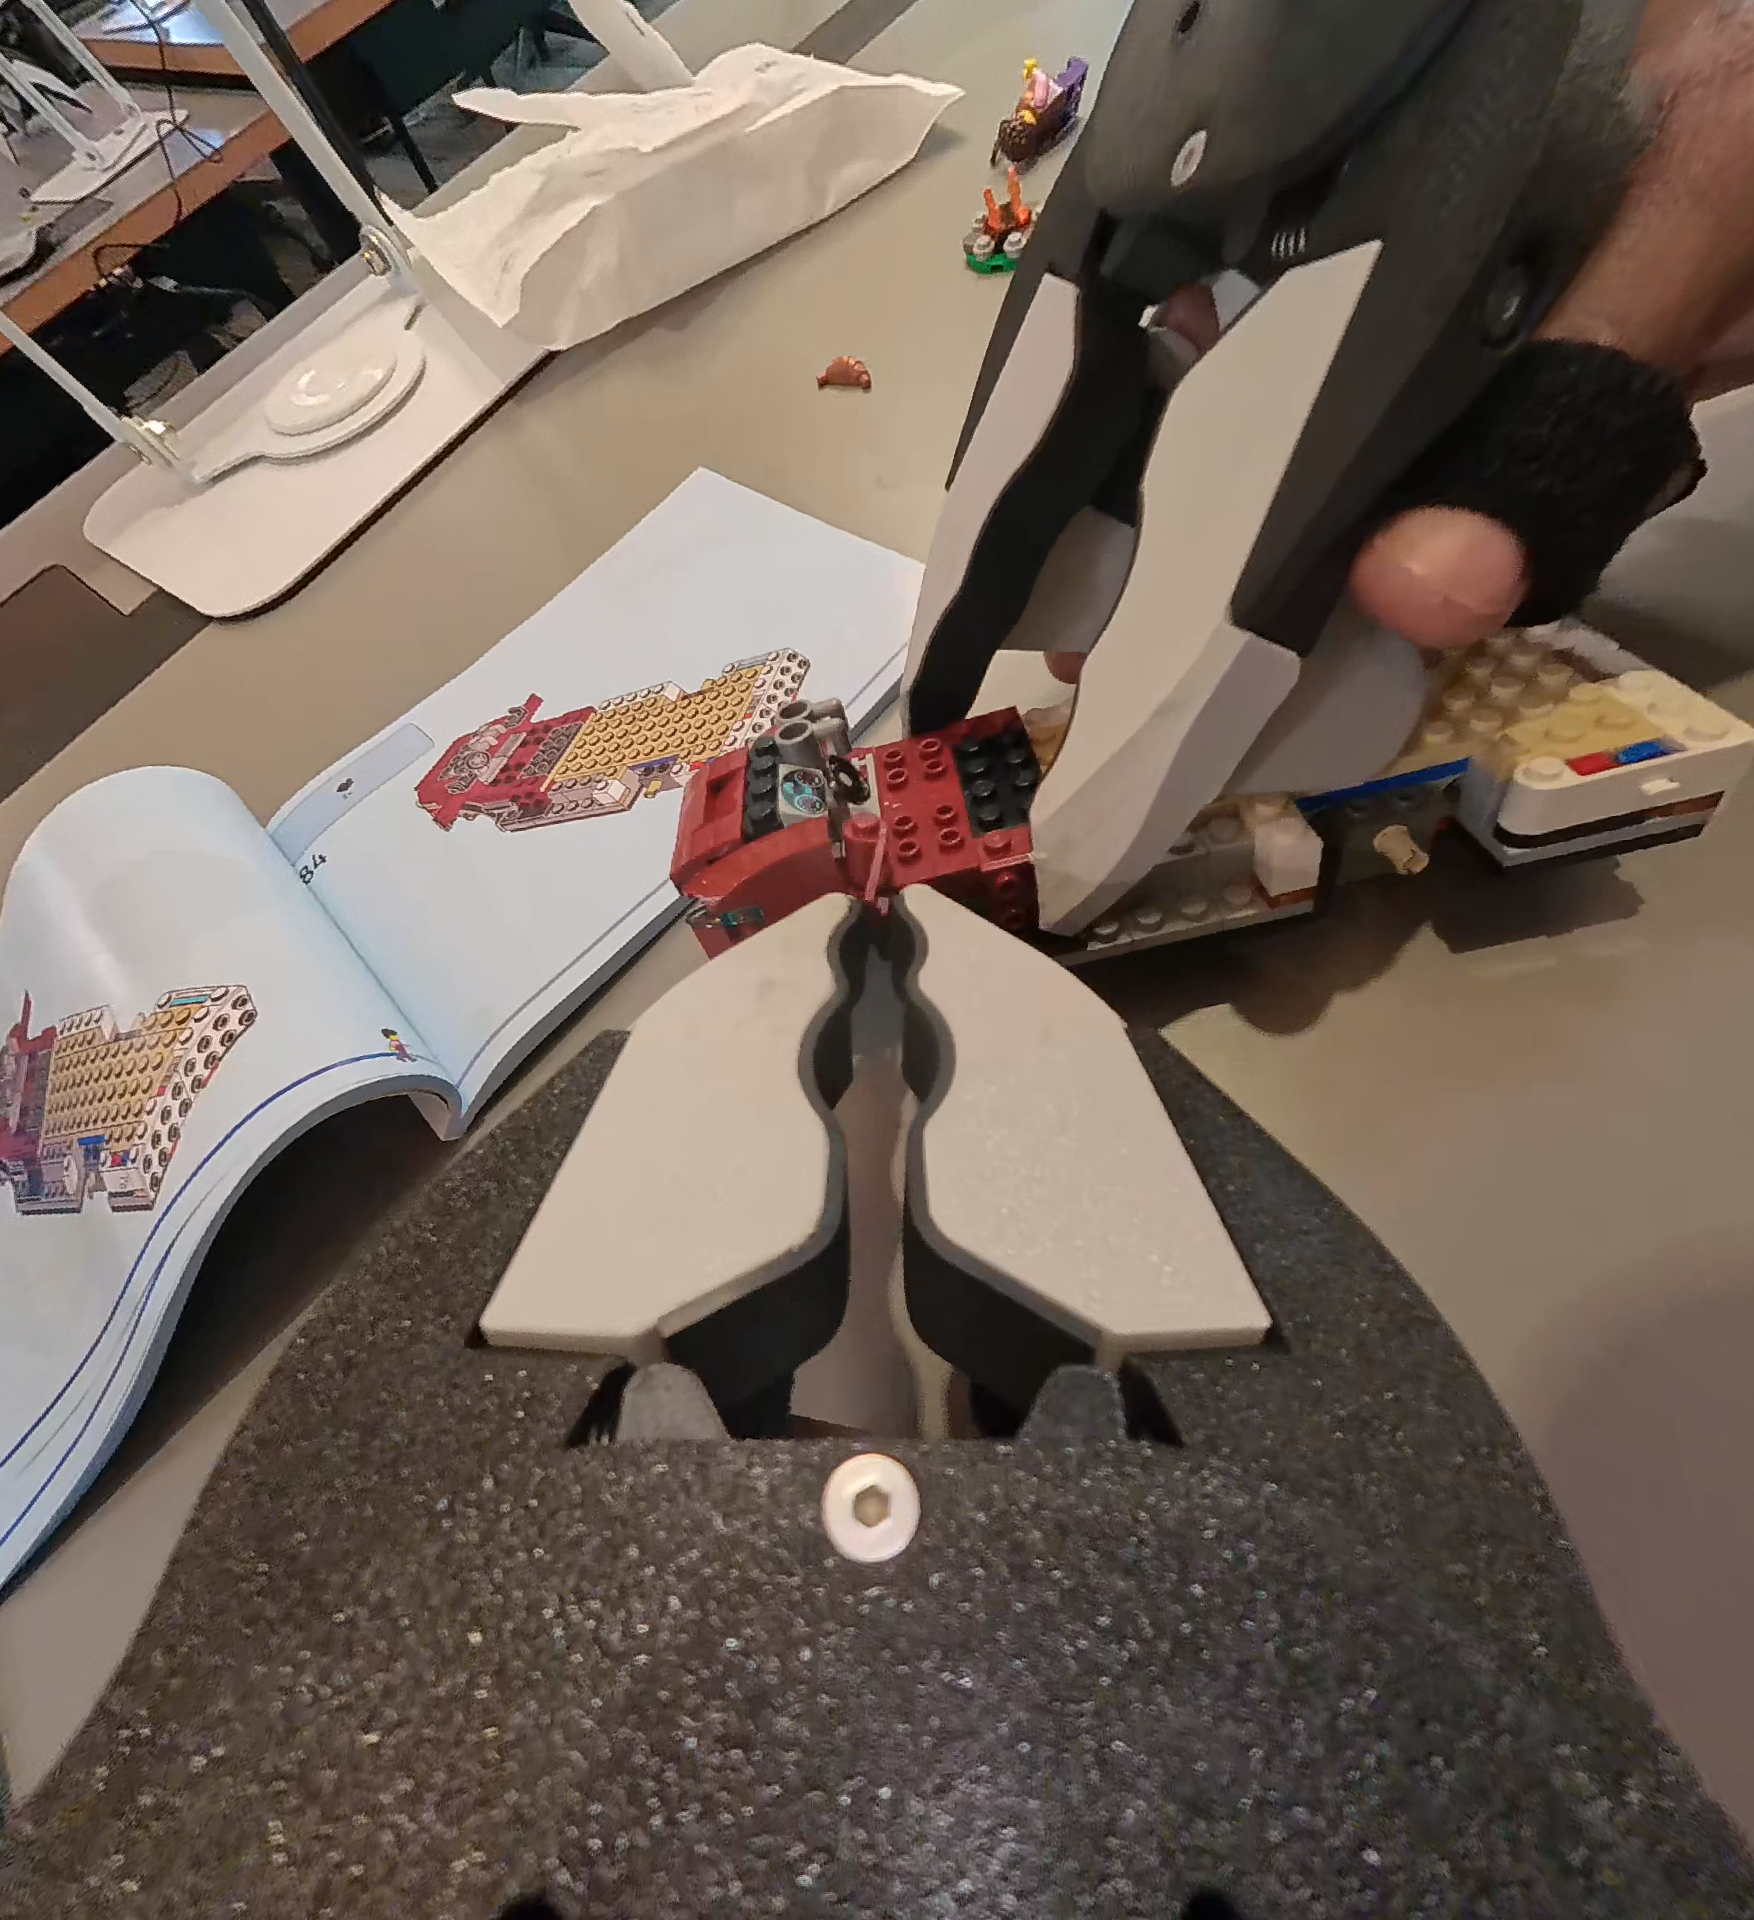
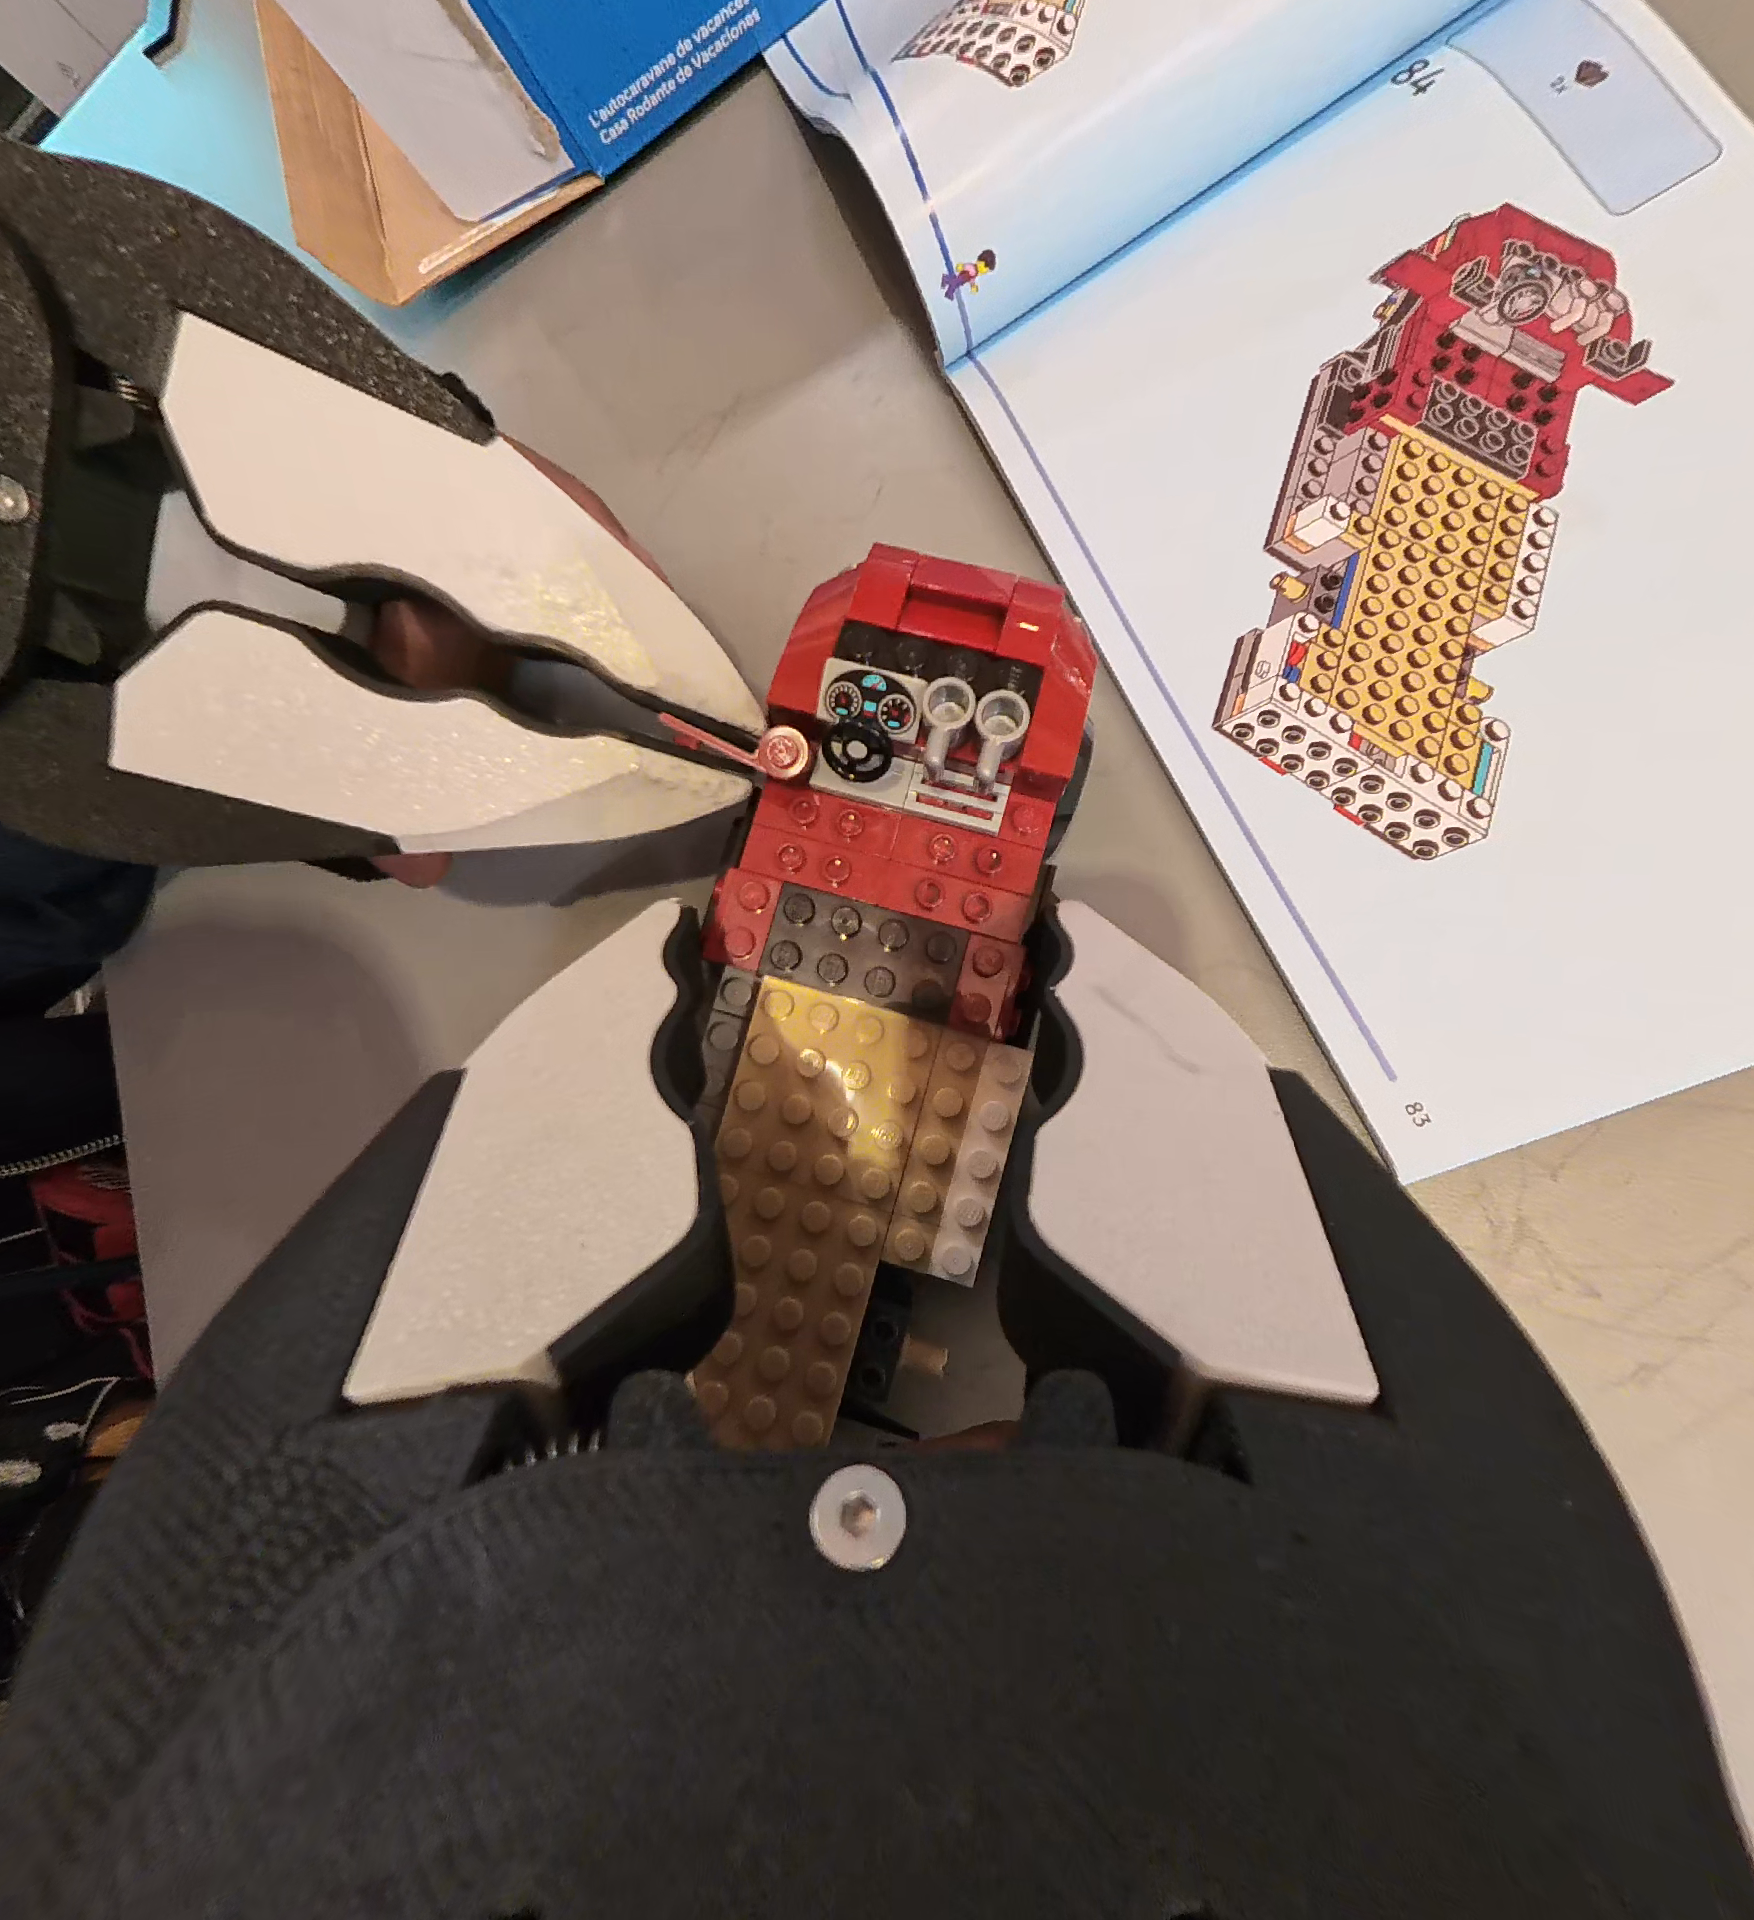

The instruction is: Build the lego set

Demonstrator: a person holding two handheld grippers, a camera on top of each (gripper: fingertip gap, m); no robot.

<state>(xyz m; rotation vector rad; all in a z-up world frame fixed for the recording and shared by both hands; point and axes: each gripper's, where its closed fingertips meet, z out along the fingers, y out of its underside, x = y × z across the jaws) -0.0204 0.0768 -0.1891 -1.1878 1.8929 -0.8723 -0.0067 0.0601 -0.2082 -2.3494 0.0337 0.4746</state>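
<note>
A brick vehicle with a dark red cab and a tan studded deck stands on the grey table. My right gripper is shut on the vehicle, one pad pressed on each side just behind the cab. It also shows in the left wrist view, coming down from above. My left gripper is shut on a small thin dark red piece with a round stud. It holds the piece at the cab's left edge beside the black steering wheel. The right wrist view shows that piece at the left gripper's tips.
An open instruction booklet lies just beyond the cab, also in the right wrist view. A white lamp base, a white paper bag, small brick builds and a brown croissant piece lie farther back. A blue box is near. My two grippers' fingertips are within a few centimetres of each other. The white lamp base is about 35 cm from my right fingertips.
</note>
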